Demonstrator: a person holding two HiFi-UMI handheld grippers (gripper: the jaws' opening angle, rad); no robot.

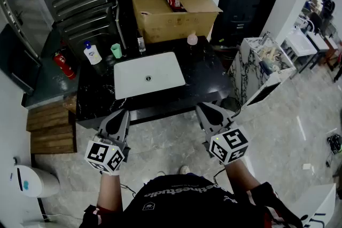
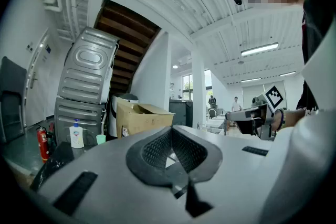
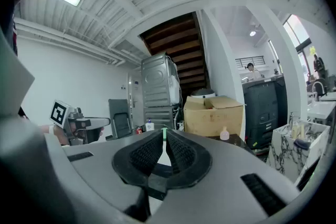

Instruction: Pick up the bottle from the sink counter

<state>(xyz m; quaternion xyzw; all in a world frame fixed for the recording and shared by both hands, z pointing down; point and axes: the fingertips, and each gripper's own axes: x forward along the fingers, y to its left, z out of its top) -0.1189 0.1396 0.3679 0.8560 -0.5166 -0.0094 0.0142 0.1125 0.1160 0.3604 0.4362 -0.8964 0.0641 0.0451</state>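
Bottle (image 1: 92, 54): white, blue pump top, noted upright on black counter (image 1: 208, 78) | left gripper (image 1: 120, 115), right gripper (image 1: 204, 109): jaws found closed, nothing held.

An open cardboard box (image 1: 171, 5) stood at the back, a green cup (image 1: 116, 50) to its left. A red extinguisher (image 1: 64, 65) lay farther left, beyond wooden steps (image 1: 51, 128).

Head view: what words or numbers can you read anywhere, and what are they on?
Pump bottle label: too small to read.
Black shirt, white print: upside down, too blurred to read.
Left gripper and right gripper cubes: square patterns only, no words.
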